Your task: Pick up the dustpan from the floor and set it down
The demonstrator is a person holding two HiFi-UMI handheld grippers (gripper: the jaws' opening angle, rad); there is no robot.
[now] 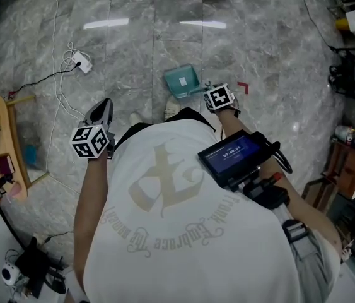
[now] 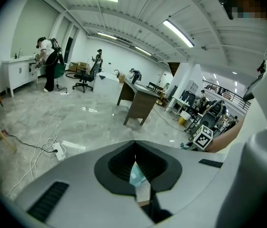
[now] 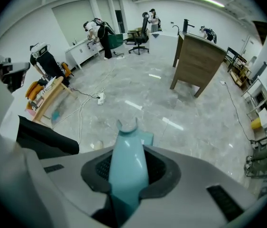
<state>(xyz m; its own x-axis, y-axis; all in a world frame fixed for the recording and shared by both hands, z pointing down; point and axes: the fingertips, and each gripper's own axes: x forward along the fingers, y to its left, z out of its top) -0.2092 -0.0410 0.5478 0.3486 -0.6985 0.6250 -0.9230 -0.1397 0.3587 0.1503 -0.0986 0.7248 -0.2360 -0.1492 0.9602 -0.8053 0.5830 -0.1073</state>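
A teal dustpan (image 1: 182, 81) hangs just above the grey marble floor in front of the person's feet, in the head view. Its handle runs back into my right gripper (image 1: 205, 89), which points steeply down. In the right gripper view the teal handle (image 3: 127, 165) fills the gap between the black pads, and my right gripper (image 3: 126, 172) is shut on it, with the pan's edge (image 3: 147, 137) showing past the handle's forked end. My left gripper (image 1: 101, 109) hangs to the left, apart from the dustpan. Its jaws (image 2: 134, 148) meet with nothing between them.
A white power strip (image 1: 81, 62) with trailing cables lies on the floor at the upper left. A wooden stool (image 1: 4, 137) stands at the left edge. A red tape mark (image 1: 243, 87) is beside the dustpan. Shelves and gear (image 1: 354, 74) crowd the right. A wooden desk (image 3: 197, 61) stands farther off.
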